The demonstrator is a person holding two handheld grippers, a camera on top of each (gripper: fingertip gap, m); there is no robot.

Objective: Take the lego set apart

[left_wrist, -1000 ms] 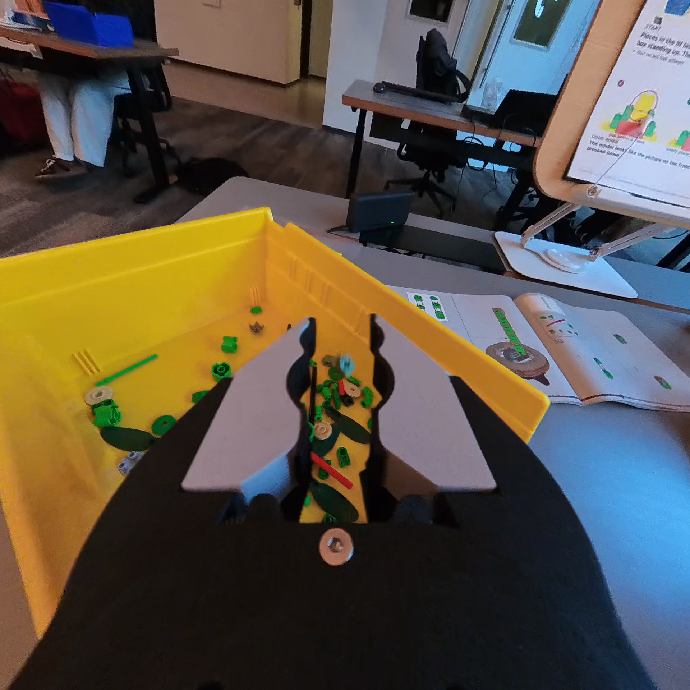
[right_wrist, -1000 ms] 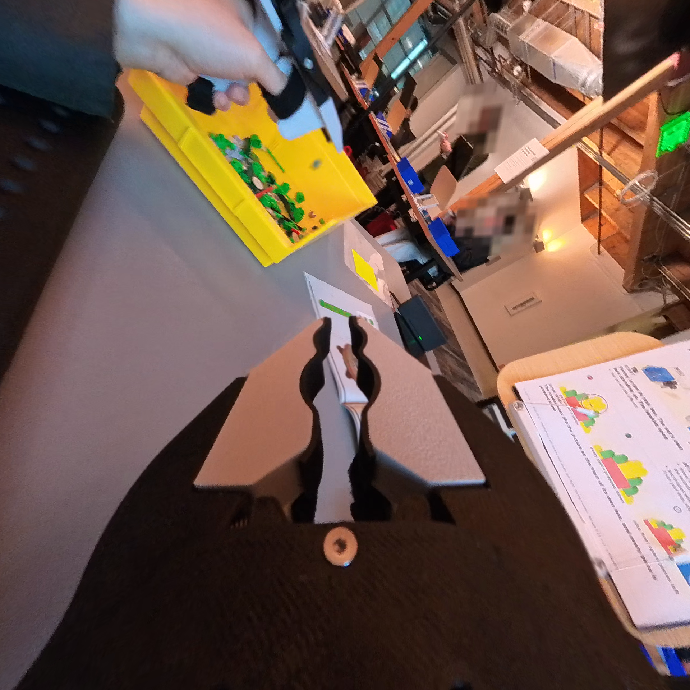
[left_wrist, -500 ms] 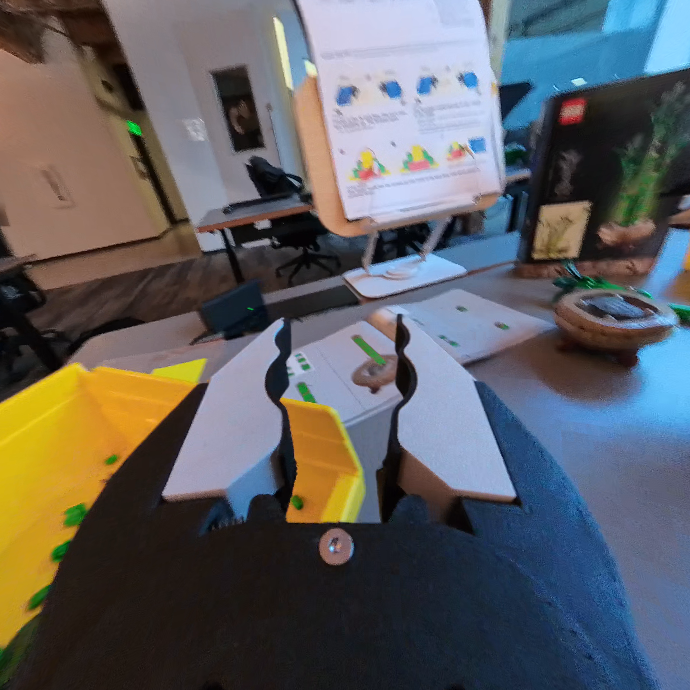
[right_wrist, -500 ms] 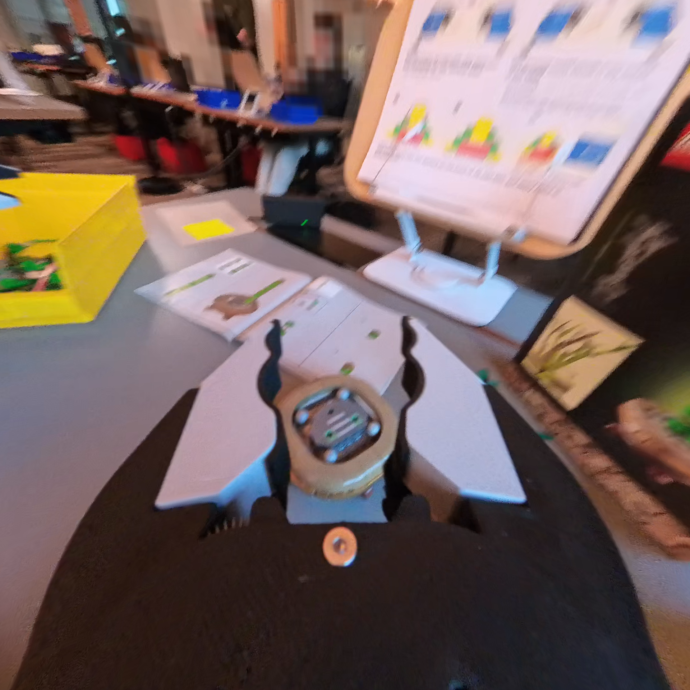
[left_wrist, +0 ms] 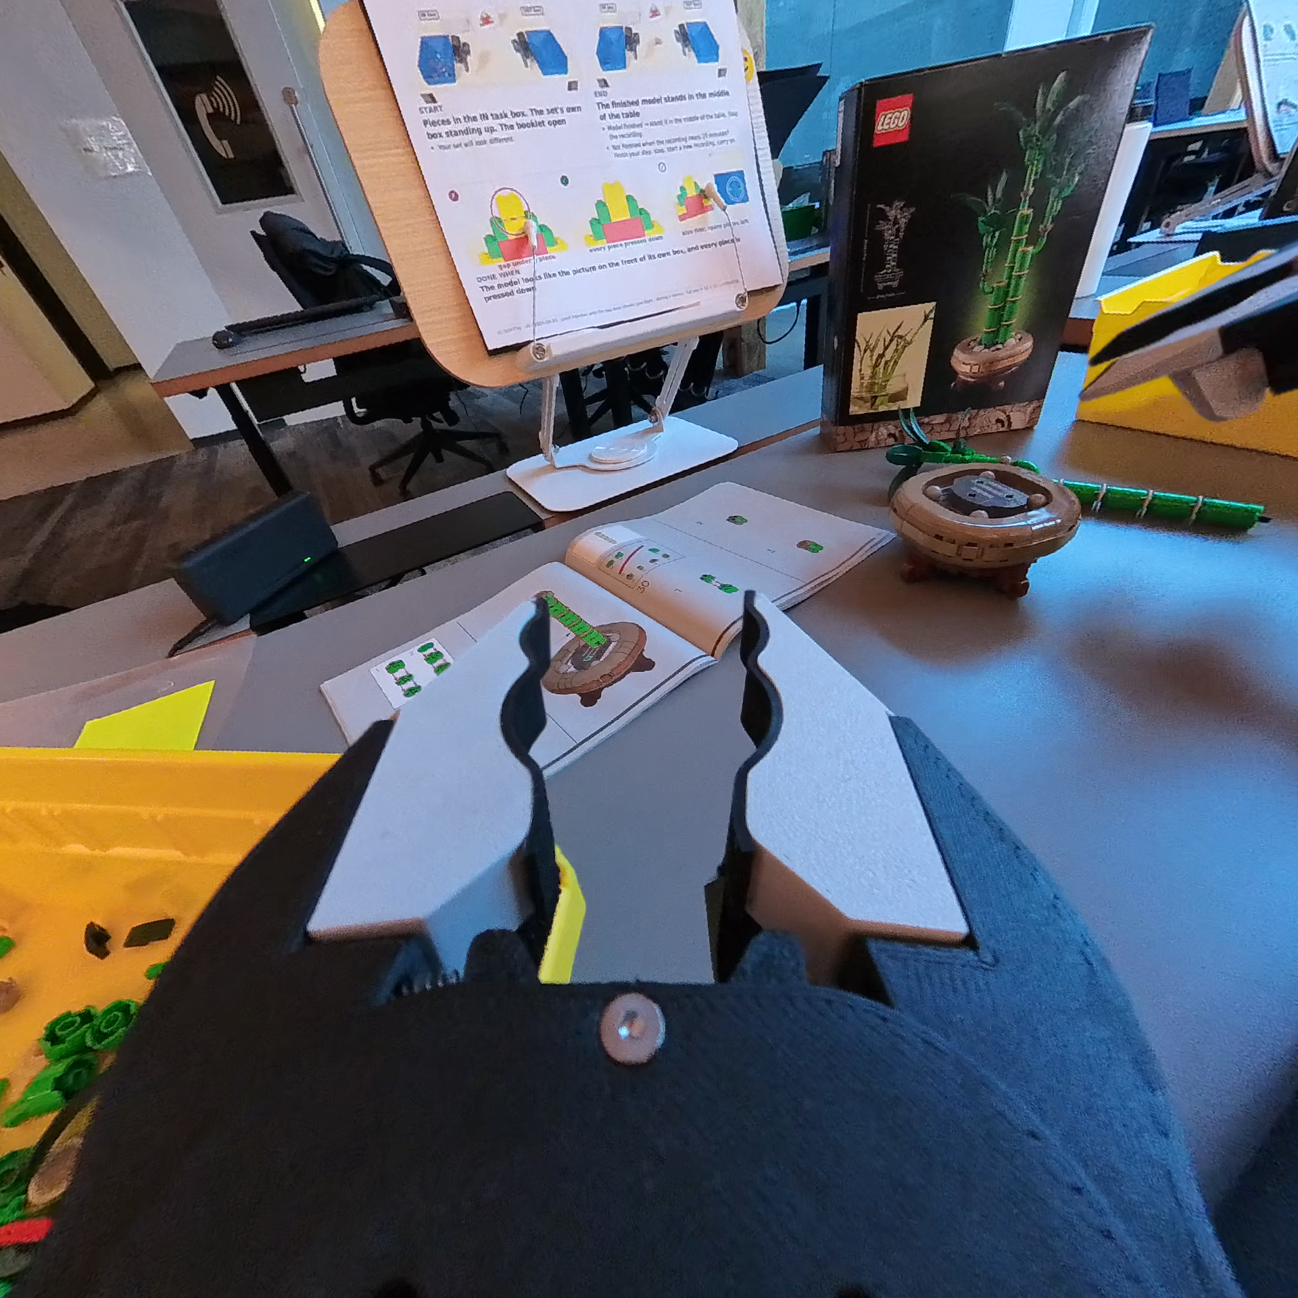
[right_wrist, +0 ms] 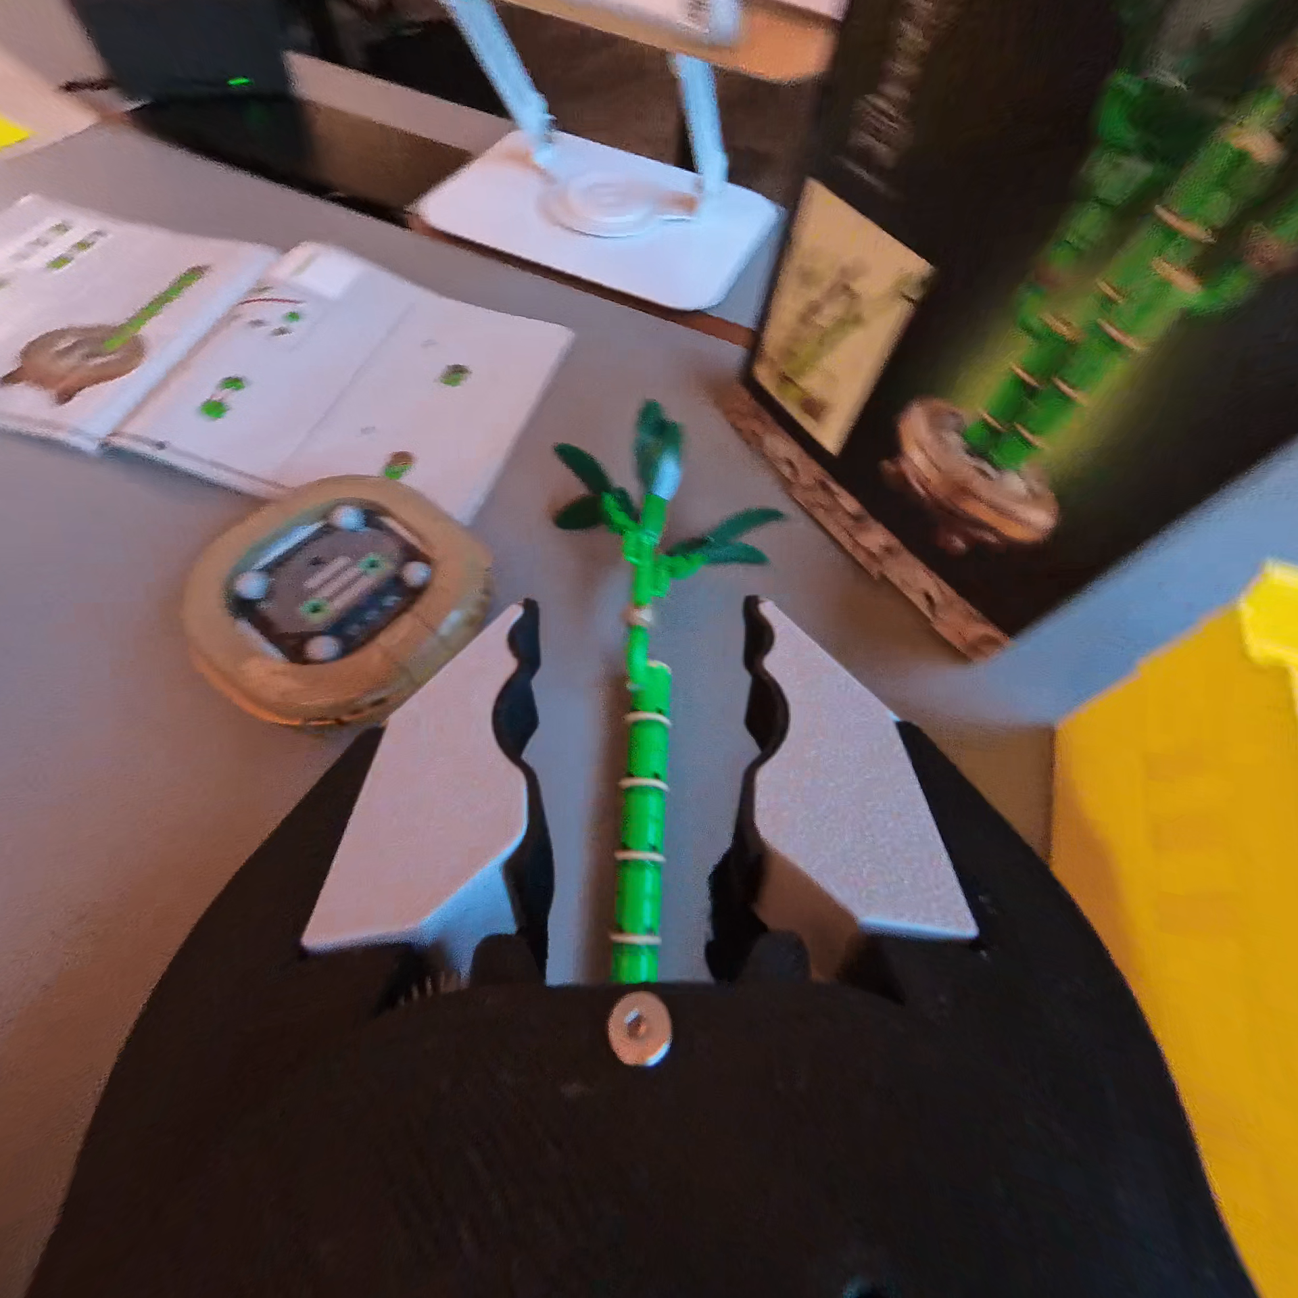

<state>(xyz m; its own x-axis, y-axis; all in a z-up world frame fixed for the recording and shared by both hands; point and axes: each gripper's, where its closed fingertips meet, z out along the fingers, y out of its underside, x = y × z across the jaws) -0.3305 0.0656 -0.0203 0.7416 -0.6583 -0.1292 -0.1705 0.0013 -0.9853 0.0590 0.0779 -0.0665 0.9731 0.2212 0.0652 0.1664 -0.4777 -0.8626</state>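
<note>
The lego set lies in parts on the grey table. A tan round pot base (right_wrist: pixel 330 597) sits left of a green bamboo stalk (right_wrist: pixel 643 772) with dark leaves at its far end. My right gripper (right_wrist: pixel 639 611) is open and hovers over the stalk, which lies lengthwise between the fingers, untouched. My left gripper (left_wrist: pixel 643 611) is open and empty, above the table at the right edge of a yellow bin (left_wrist: pixel 140 843) holding several loose green pieces (left_wrist: pixel 70 1039). The left wrist view also shows the pot base (left_wrist: pixel 983 513), the stalk (left_wrist: pixel 1159 502) and my right gripper (left_wrist: pixel 1187 351) far right.
An open instruction booklet (left_wrist: pixel 737 555) lies ahead of my left gripper. The set's dark box (left_wrist: pixel 969 232) stands at the back, beside a board on a white stand (left_wrist: pixel 562 175). A second yellow bin (right_wrist: pixel 1180 843) stands close right of my right gripper. The grippers' ends are close to 40 cm from one another.
My left gripper swung right, from over the yellow bin to its edge, and opened wider. My right gripper opened and moved from the pot base to over the bamboo stalk.
</note>
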